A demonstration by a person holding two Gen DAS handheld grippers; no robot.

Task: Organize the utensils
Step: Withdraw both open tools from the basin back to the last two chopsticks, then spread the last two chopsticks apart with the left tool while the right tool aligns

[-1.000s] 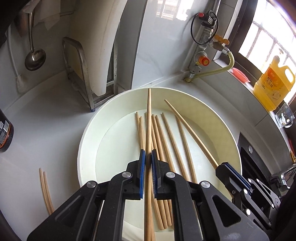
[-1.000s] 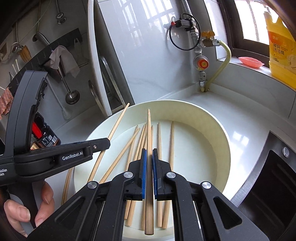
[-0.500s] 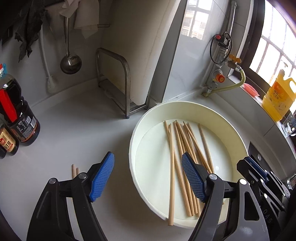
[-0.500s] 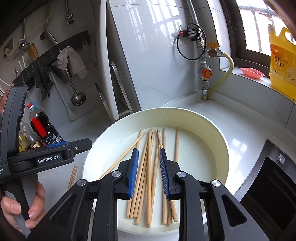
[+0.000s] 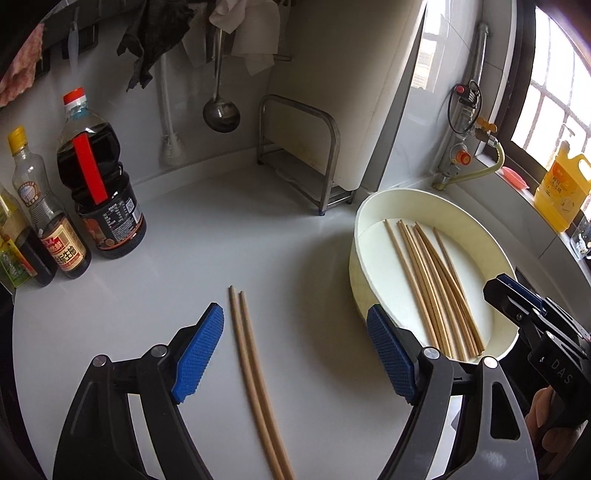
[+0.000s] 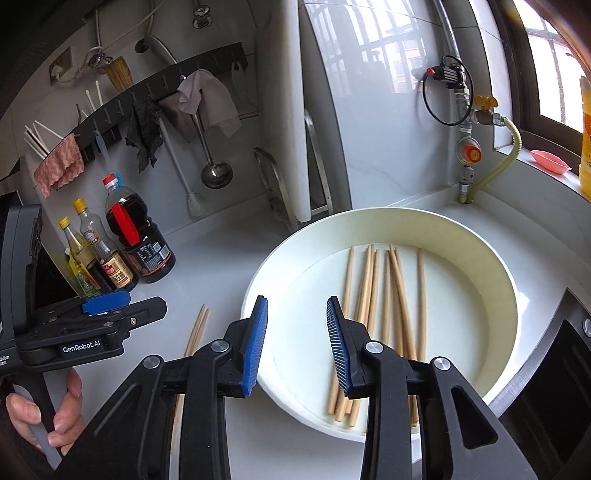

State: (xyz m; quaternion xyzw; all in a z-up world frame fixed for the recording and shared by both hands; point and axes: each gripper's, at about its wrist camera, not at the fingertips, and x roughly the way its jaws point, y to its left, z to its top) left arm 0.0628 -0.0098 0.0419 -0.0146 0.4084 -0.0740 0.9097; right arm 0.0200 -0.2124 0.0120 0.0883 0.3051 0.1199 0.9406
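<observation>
Right now, nearest first:
Your left gripper: jaws wide and opening further, nothing between the pads; it hangs over the white countertop, pointing steeply down.
Pair of chopsticks: two wooden sticks lying side by side on the countertop, just under your left gripper, closer to its left pad, touching neither pad.
Your right gripper: jaws partly apart and opening, pads gripping nothing; it sits over the near rim of the basin.
Your left hand: fingers wrapped round the left gripper's handle, seen at the lower left of the right wrist view.
White round basin: standing on the countertop to the right of the pair, near the sink edge.
Chopsticks in the basin: a loose bundle lying flat on the bottom, roughly parallel, some crossing.
Sauce bottles: grouped upright at the far left of the countertop, well apart from the basin.
Metal rack: behind the basin against the wall.
Ladle: hanging on the wall beyond the rack, beside cloths.
</observation>
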